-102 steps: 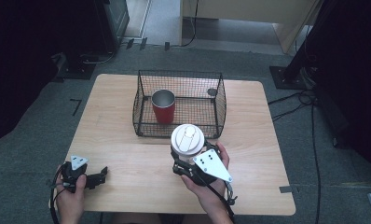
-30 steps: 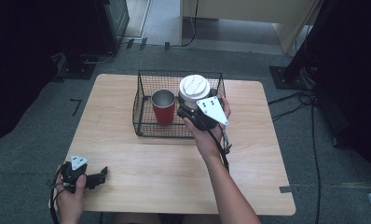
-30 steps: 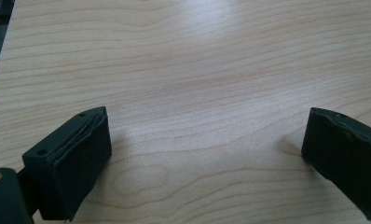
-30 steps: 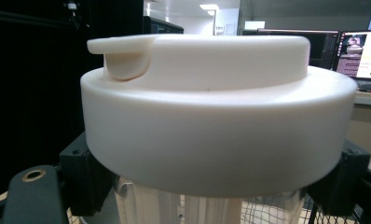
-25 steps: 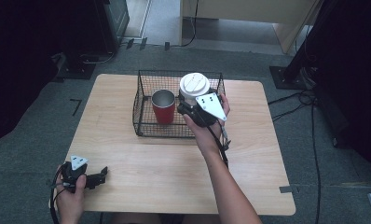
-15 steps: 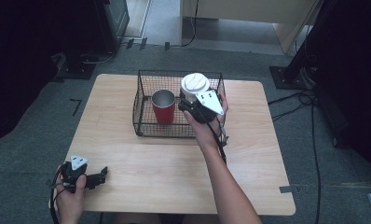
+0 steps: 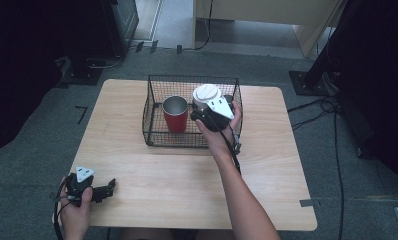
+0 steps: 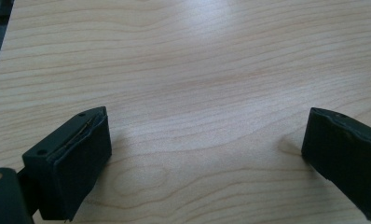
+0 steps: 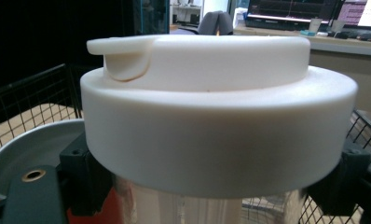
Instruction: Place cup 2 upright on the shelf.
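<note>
Two cups matter here: a steel tumbler with a white plastic lid [image 7: 207, 95], clamped in the right gripper [image 7: 203, 116], and a red metal cup with a steel rim [image 7: 175, 114] already standing upright inside the black wire basket [image 7: 154, 120] on the light wooden table [image 7: 267, 165]. Right gripper's jaws grasp the tumbler just under the lid, one pad on each side, seen close in the right gripper view [image 9: 211, 126]. Tumbler's long axis is vertical, lid on top, and it hangs over the basket's right half, just beside the red cup, which lies to its left [image 9: 30, 154]. Whether its base touches the basket floor can't be told. Coming move looks like a straight drop into the free space right of the red cup, so clearance from that cup and from the basket's right wall is what counts. Left gripper [image 7: 101, 189] rests at the near left table edge, well apart from the basket, jaws spread wide over bare wood with nothing between them [image 8: 207, 154]. Right hand is clearly the nearer one.
</note>
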